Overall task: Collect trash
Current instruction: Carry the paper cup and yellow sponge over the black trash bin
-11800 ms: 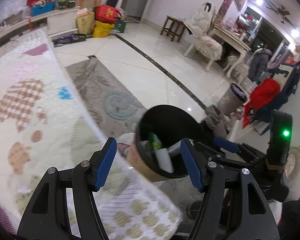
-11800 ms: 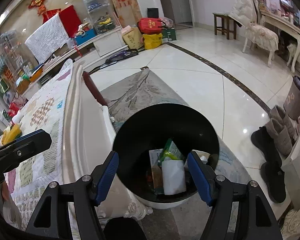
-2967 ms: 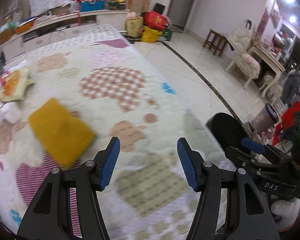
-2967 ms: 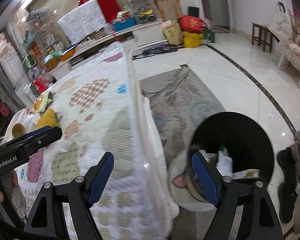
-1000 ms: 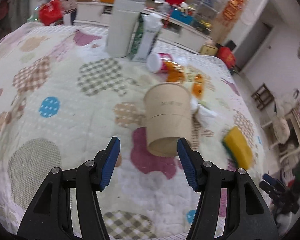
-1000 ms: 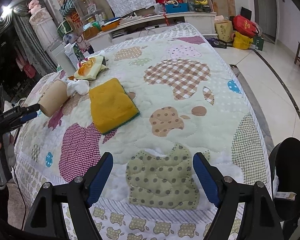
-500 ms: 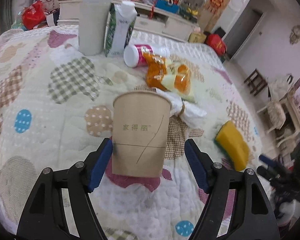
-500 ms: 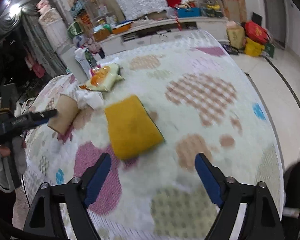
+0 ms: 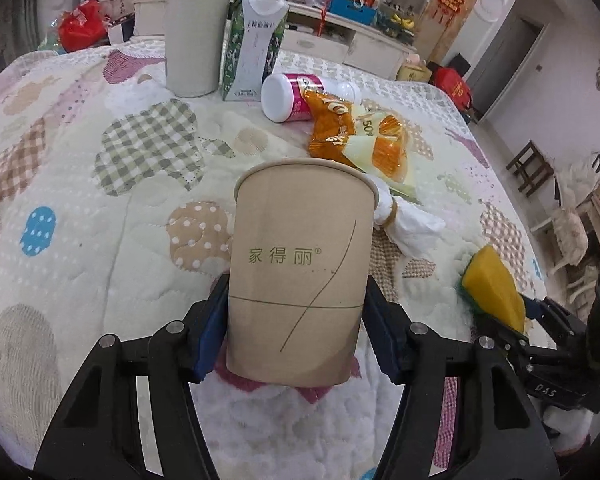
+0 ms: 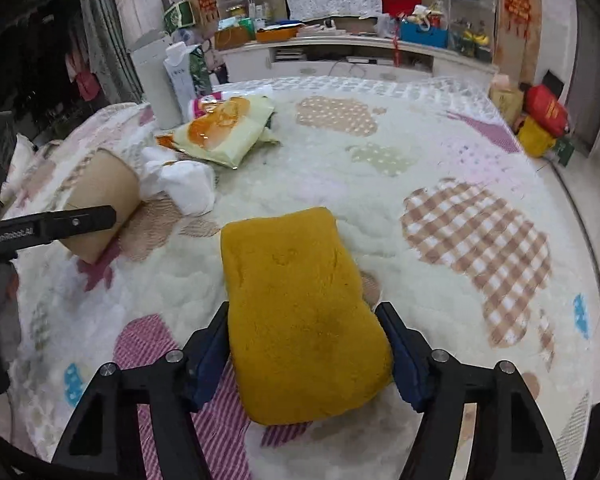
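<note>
A brown paper cup lies on its side on the quilted bed. My left gripper has its blue pads against both sides of the cup's base end. The cup also shows in the right wrist view. A yellow sponge lies on the bed, and my right gripper has its pads on both sides of the sponge's near end. The sponge shows in the left wrist view too. A crumpled white tissue, an orange snack wrapper and a pink bottle lie beyond the cup.
A milk carton and a grey cylinder stand at the bed's far side. Shelves and boxes line the wall behind. The bed's right edge drops to a tiled floor with red and yellow bags.
My left gripper has moved in around the paper cup and narrowed onto it. My right gripper has advanced over the bed to the yellow sponge and closed in on it.
</note>
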